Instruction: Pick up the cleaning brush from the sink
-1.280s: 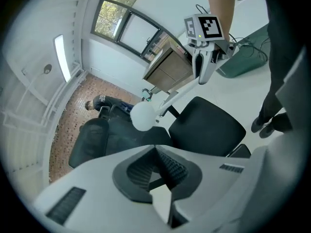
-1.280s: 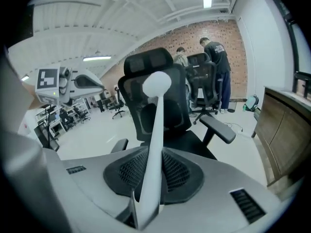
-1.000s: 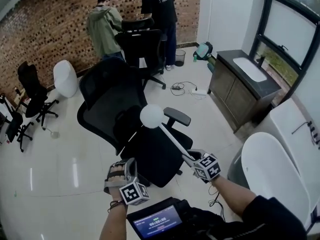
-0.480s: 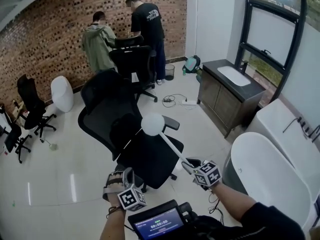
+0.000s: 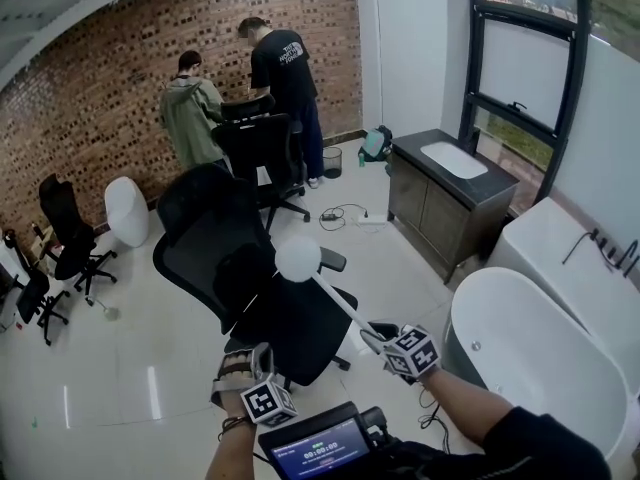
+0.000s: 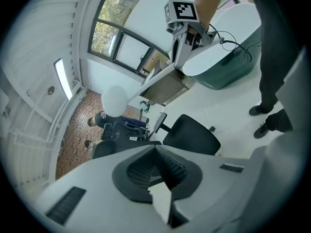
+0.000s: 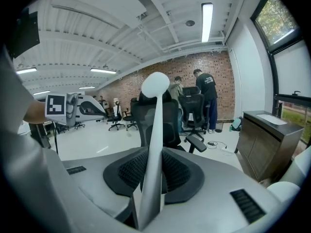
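The cleaning brush is a white stick with a round white head [image 5: 298, 258] [image 7: 155, 85] [image 6: 115, 100]. My right gripper [image 5: 375, 336] [image 7: 150, 178] is shut on its handle [image 7: 152, 169] and holds it in the air, head up and away from me, over a black office chair [image 5: 260, 278]. My left gripper [image 5: 240, 356] [image 6: 156, 152] hangs to the left of it at about the same height, with its pads together and nothing in them. The white sink [image 5: 452, 158] sits in a dark cabinet top far off at the right.
A white bathtub [image 5: 520, 358] stands close at the right, with a second tub [image 5: 570, 258] behind it. Two people work at the brick wall beside more black chairs [image 5: 265, 148]. Cables [image 5: 345, 215] lie on the glossy floor. A screen device [image 5: 315, 443] sits at my chest.
Both grippers have travelled across the room with the brush still gripped; the sink cabinet and the tub have slid left in the head view. The grip is unchanged.
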`<state>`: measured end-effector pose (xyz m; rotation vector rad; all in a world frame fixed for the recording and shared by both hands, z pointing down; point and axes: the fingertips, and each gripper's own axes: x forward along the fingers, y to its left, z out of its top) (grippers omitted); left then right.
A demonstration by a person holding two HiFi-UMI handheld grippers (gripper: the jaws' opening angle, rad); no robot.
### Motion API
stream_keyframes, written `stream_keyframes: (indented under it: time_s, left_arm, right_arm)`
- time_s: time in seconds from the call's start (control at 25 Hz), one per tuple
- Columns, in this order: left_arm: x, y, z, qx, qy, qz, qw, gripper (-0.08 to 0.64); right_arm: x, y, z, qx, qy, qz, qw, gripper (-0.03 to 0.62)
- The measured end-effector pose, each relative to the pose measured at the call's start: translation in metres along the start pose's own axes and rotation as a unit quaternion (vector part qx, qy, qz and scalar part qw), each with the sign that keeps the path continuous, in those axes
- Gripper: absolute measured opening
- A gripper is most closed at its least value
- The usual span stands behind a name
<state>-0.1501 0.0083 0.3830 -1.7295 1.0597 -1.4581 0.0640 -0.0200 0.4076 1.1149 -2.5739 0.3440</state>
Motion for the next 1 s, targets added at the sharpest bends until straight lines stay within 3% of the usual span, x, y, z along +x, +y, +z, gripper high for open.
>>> stream_keyframes:
  time_s: [0.36,0.56,1.0]
  left_arm:
    - [-0.020,-0.015,0.034,0.014,-0.003,-0.011,0.9998,-0.005]
    - [-0.021,-0.011,0.044,0.005,-0.007,0.011,0.9999,-0.005]
    - [-0.036,-0.016,0.068,0.015,0.001,0.005,0.9999,-0.005]
  right_arm:
    - [-0.040,-0.007,-0.010,0.004,-0.001,-0.006,1.000,0.061]
    - [-0.049,-0.012,-0.008,0.003,-0.004,-0.005,1.000,0.061]
    - [-0.072,-0.022,-0.013,0.000,-0.009,-0.004,1.000,0.061]
